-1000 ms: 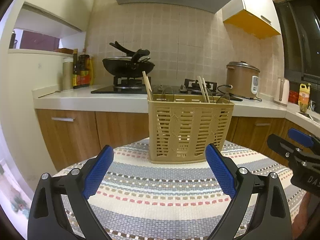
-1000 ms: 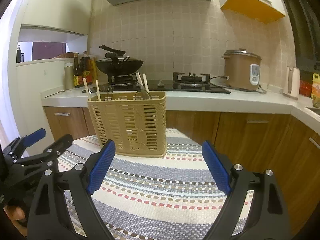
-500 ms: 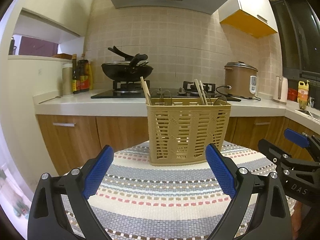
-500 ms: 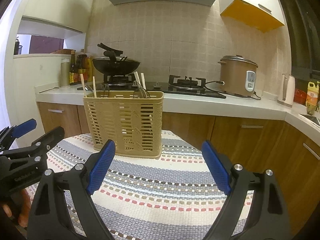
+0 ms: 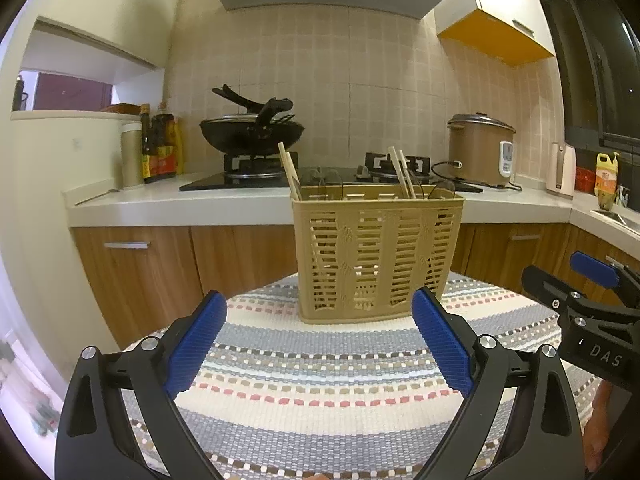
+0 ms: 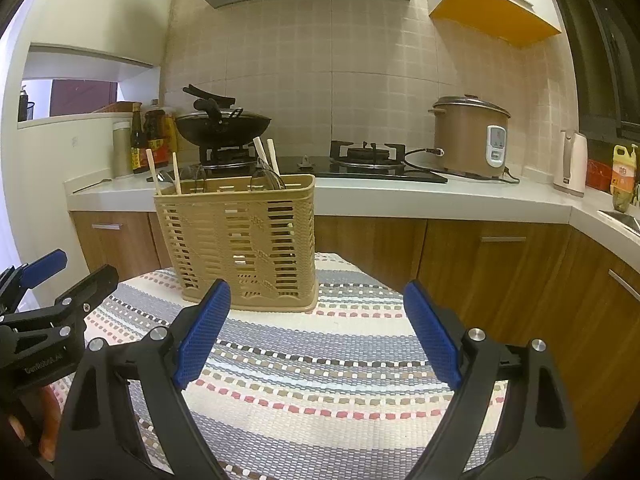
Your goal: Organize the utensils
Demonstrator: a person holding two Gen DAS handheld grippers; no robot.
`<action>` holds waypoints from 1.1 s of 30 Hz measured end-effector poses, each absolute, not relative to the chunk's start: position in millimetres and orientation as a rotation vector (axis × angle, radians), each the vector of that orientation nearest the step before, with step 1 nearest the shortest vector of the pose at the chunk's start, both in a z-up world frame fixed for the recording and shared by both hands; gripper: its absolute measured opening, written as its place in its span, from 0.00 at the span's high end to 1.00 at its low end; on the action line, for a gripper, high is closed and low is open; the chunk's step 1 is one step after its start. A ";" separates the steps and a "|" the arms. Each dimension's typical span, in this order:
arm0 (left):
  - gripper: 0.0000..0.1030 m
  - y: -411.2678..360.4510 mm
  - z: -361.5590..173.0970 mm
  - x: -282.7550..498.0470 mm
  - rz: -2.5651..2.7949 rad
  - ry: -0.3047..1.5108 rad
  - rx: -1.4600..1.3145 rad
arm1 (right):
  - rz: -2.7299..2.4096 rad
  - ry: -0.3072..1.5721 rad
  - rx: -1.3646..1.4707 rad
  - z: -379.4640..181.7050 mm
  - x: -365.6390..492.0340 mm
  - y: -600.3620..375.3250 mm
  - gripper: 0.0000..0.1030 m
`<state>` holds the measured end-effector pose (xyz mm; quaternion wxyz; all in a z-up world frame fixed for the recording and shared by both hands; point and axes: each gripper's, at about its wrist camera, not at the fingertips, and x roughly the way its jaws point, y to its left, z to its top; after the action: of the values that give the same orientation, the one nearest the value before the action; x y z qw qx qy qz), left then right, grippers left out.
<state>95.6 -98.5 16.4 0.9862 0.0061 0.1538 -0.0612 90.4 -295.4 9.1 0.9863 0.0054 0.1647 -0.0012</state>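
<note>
A tan slotted utensil basket stands upright on a striped woven mat. Wooden chopsticks and dark spoon handles stick out of its top. My left gripper hovers over the mat just short of the basket, open, with nothing between its blue pads. My right gripper is also open and empty, with the basket ahead and to its left. Each gripper shows at the edge of the other's view.
Behind the mat runs a white counter on wooden cabinets, with a black wok on a gas hob, sauce bottles, a brown rice cooker, a kettle and a yellow bottle. The mat's far edge drops off just beyond the basket.
The scene has slid slightly in both views, lower in the left wrist view and leftward in the right; the basket stands as before. Both grippers stay open and empty.
</note>
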 end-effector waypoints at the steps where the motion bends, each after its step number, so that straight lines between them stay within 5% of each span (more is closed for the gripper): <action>1: 0.12 -97.9 15.8 95.7 -0.121 0.310 0.010 | -0.004 0.330 0.010 8.9 89.8 -295.0 0.19; 33: 0.11 -97.0 15.2 95.4 -0.110 0.305 0.005 | -0.013 0.329 0.013 8.4 89.1 -296.2 0.15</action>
<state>95.4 -97.0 15.2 0.9869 0.0022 0.1520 -0.0546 89.1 -296.2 8.4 0.9865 0.0065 0.1636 -0.0064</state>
